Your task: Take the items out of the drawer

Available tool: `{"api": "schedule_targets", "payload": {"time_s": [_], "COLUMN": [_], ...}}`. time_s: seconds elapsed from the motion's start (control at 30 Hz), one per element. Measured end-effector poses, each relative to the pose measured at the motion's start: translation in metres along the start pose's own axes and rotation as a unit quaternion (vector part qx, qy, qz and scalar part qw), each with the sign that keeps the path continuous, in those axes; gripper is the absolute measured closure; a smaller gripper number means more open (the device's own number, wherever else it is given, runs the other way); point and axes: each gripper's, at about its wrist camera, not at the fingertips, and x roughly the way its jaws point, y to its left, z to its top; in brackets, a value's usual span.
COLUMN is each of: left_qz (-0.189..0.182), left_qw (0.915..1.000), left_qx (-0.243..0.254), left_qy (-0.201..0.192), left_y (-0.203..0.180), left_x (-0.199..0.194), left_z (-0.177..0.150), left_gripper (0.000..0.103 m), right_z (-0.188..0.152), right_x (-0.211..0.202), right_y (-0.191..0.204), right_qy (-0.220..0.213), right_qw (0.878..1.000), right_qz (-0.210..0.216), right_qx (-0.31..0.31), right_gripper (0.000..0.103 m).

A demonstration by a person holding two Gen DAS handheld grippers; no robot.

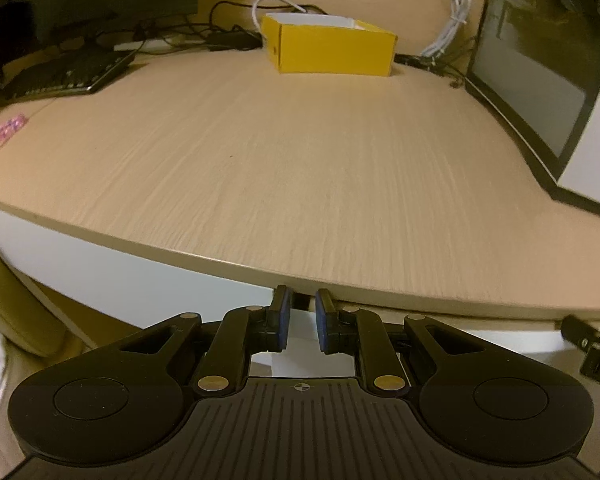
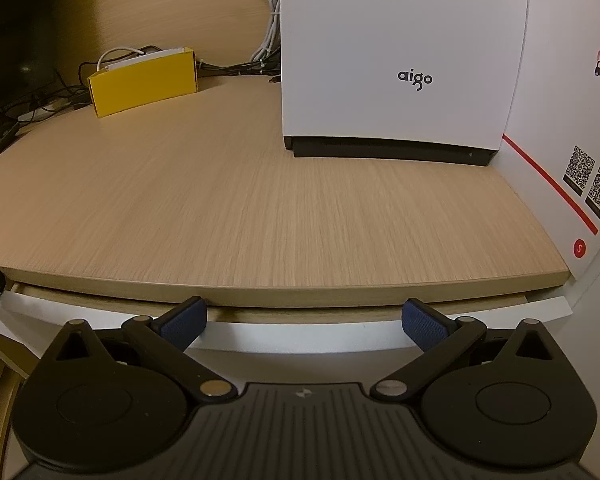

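the white computer case (image 2: 400, 52) standing on the desk (image 2: 260, 208) carries the word "aigo" in dark letters on its front. beside it, at the right edge of the right wrist view, a white carton (image 2: 572, 120) shows a red stripe, two qr codes, a small red circle with an "s", and red chinese characters too cut off to read. a yellow cardboard box (image 1: 332, 46) sits at the back of the desk, open at the top, with a white cable (image 1: 452, 20) and dark wires behind it; a dark keyboard (image 1: 68, 74) lies to the left in the left wrist view.

the drawer (image 2: 300, 338) sits right under the desk's front edge. its white front runs long and level, side to side along that edge, and a thin strip of its wooden top edge shows, so it stands pulled out a little. nothing inside it can be seen.

the left gripper (image 1: 302, 322) is narrowed to a slim gap, its blue pads (image 1: 283, 320) either side of a small dark handle-like piece just under the desk edge; whether the pads actually press on it i cannot tell. the right gripper (image 2: 304, 320) is spread wide and holds nothing, its blue pads (image 2: 182, 322) hanging in front of the drawer front, just below the desk edge.
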Motion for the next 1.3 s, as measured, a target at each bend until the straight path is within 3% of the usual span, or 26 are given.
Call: {"api": "schedule_targets", "payload": {"time_s": [0.53, 0.73, 0.87, 1.1, 1.17, 1.3], "left_qz": [-0.013, -0.071, -0.110, -0.126, -0.127, -0.126], "left_qw": [0.9995, 0.9971, 0.9928, 0.9891, 0.9885, 0.9882], "left_qx": [0.029, 0.017, 0.047, 0.076, 0.082, 0.082], "left_qy": [0.002, -0.020, -0.010, 0.000, 0.004, 0.028], "left_y": [0.002, -0.003, -0.026, -0.054, -0.060, -0.064], "left_x": [-0.013, -0.024, -0.020, -0.007, -0.005, 0.003], "left_z": [-0.013, -0.012, -0.014, -0.008, -0.008, -0.008], "left_gripper": [0.087, 0.087, 0.087, 0.087, 0.087, 0.087], "right_z": [-0.001, -0.004, -0.008, -0.001, 0.001, 0.005], "right_x": [-0.007, -0.010, -0.012, -0.007, -0.004, 0.006], "right_y": [0.000, -0.001, -0.002, -0.003, -0.002, -0.003], "right_qy": [0.014, 0.014, 0.008, 0.015, 0.014, 0.032], "right_qw": [1.000, 0.999, 0.999, 0.998, 0.999, 0.998], "right_qz": [0.018, 0.024, 0.028, 0.039, 0.026, 0.032], "right_qx": [-0.016, -0.021, -0.024, -0.037, -0.043, -0.046], "right_gripper": [0.000, 0.000, 0.000, 0.000, 0.000, 0.000]}}
